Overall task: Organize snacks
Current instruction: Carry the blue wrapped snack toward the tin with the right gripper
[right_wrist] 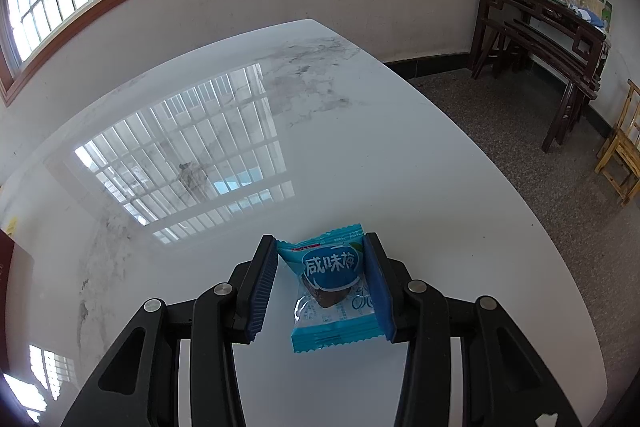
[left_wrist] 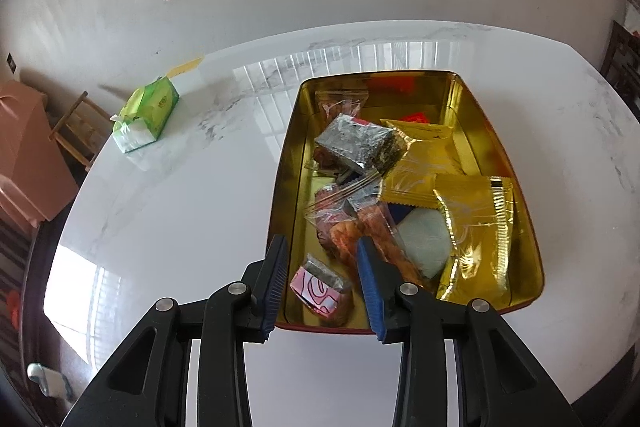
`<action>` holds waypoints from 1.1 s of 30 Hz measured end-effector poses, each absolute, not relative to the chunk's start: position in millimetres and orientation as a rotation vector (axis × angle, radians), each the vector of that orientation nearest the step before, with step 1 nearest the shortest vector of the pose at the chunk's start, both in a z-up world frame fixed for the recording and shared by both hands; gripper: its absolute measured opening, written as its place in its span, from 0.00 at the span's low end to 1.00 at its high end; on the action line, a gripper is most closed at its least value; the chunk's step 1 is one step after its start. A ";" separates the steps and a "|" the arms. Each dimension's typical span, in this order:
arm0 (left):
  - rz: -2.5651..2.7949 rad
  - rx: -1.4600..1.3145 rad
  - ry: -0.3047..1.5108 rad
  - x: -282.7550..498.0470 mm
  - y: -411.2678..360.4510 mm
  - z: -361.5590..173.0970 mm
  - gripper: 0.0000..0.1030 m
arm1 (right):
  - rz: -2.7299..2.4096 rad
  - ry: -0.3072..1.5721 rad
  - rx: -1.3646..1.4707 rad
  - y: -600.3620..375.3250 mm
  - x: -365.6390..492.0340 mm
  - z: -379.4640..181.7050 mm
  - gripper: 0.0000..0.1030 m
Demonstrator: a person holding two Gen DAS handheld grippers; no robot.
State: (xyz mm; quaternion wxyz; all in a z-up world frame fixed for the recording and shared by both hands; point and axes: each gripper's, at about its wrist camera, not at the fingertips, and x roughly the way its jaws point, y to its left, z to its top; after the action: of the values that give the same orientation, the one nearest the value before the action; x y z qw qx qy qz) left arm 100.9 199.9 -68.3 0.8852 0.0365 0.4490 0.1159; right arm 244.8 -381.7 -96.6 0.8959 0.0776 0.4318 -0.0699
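Note:
A gold-lined tin box (left_wrist: pixel 288 163) sits on the white marble table and holds several wrapped snacks: gold packets (left_wrist: pixel 476 231), a silver-grey packet (left_wrist: pixel 352 143), clear packets of reddish snacks (left_wrist: pixel 352 227) and a small pink packet (left_wrist: pixel 318 291). My left gripper (left_wrist: pixel 324 247) is open and empty, hovering over the box's near left corner. In the right wrist view a blue snack packet (right_wrist: pixel 334 287) lies on the table between the fingers of my right gripper (right_wrist: pixel 320 247). The jaws are open around it; the right pad touches the packet's edge.
A green tissue pack (left_wrist: pixel 146 115) lies on the table at the far left. A wooden chair (left_wrist: pixel 78 131) and a pink bin (left_wrist: pixel 24 155) stand beyond the left edge. A dark wooden side table (right_wrist: pixel 548 39) and a yellow chair (right_wrist: pixel 622 151) stand to the right.

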 end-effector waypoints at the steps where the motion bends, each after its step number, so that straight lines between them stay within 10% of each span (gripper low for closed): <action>1: 0.241 0.080 0.931 100.1 198.4 -67.6 0.36 | -0.141 0.893 0.166 -381.5 244.5 -96.5 0.40; 33: 0.213 0.117 0.895 85.2 177.3 -52.6 0.37 | 0.216 0.868 0.114 -237.3 209.6 -72.1 0.39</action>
State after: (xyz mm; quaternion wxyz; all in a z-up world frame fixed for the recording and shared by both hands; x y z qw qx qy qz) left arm 85.2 177.3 -52.6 0.8943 0.0566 0.4318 0.1028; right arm 209.6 -237.3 -72.1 0.9002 0.0552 0.4192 0.1045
